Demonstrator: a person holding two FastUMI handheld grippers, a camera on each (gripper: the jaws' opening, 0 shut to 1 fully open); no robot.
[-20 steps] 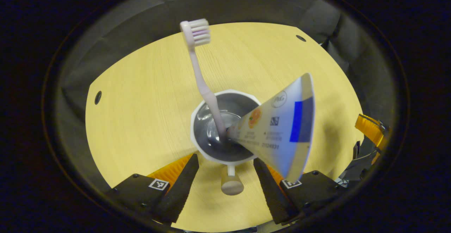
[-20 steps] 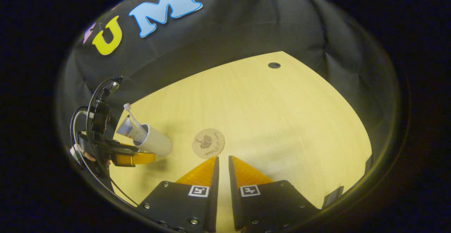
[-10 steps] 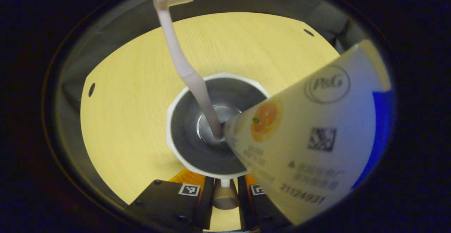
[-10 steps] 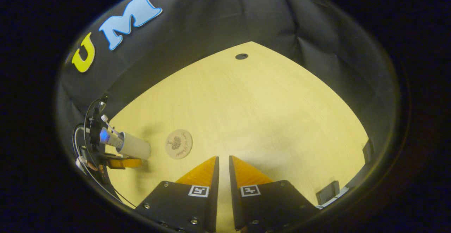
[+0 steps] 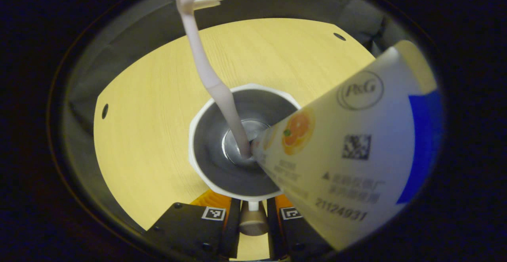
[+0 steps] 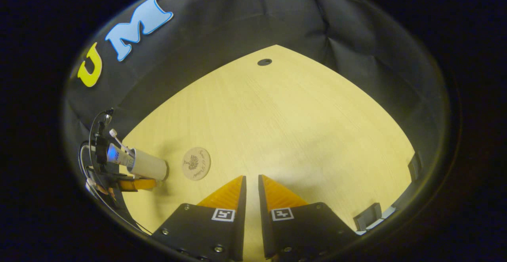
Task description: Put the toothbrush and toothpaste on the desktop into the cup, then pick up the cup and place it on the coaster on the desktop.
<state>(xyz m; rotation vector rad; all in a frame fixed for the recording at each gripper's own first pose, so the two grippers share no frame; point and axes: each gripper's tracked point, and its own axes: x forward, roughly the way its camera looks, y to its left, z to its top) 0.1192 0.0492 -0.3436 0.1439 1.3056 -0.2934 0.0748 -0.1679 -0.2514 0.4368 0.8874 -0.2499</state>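
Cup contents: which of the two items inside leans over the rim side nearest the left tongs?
The toothpaste: its wide flat end tips toward the left tongs. The toothbrush leans away over the cup's far rim, bristles up.

You're working over a desktop [image 6: 301,127] of pale wood-look laminate, with fine straight grain and a smooth, low-sheen face. The cup [image 5: 241,139] reads as white plastic at its rim; its grey inner wall is smooth, and the bottom catches light like polished metal. The toothbrush [image 5: 210,76] has a smooth, slightly glossy plastic handle and soft-looking bristles at its head. The toothpaste [image 5: 348,147] is a printed tube of sleek, satin plastic film. The coaster [image 6: 196,163] looks like matt, unvarnished light wood with a dark printed or burnt design. The booth wall [image 6: 245,28] behind is matt black cloth, creased in folds.
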